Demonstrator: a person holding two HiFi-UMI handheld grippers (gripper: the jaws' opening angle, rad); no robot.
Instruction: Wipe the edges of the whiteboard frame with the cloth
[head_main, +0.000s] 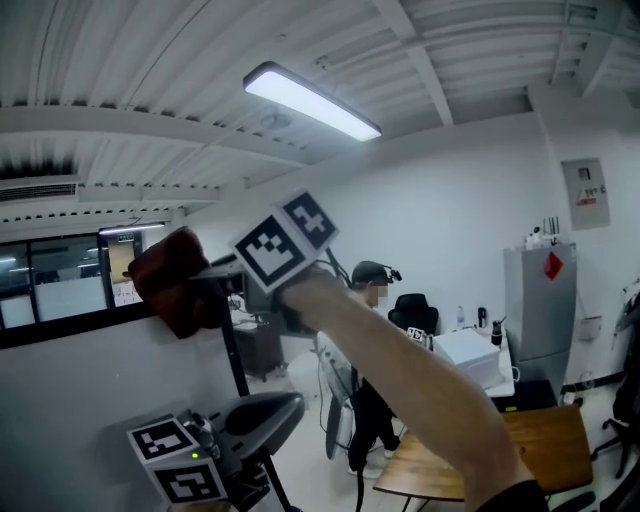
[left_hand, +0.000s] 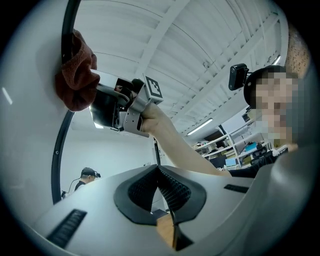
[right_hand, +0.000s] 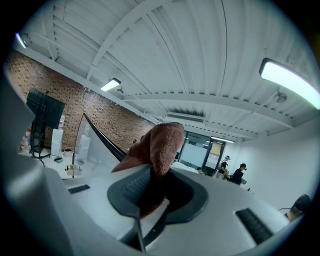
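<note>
Right hand-held gripper is lifted high on a bare forearm, and its two jaws are clamped on a reddish-brown cloth. In the right gripper view the cloth fills the space between the dark pads and stands out above them as a folded lump. The cloth is pressed on the upper corner of the whiteboard frame, at the place where the black top edge meets the black side edge. In the left gripper view the cloth lies directly against this black edge, with the white board surface beside it. The left hand-held gripper is held low, under the right one and well apart from it, near the side edge of the frame. Its jaws are together and nothing is between them; the ribbed pads meet in a narrow line. Its cube with square markers shows at the bottom of the head view. Behind, a wooden worktop stands at the lower right, a grey cabinet is by the white wall, a person stands further back, and a long ceiling lamp is lit.
</note>
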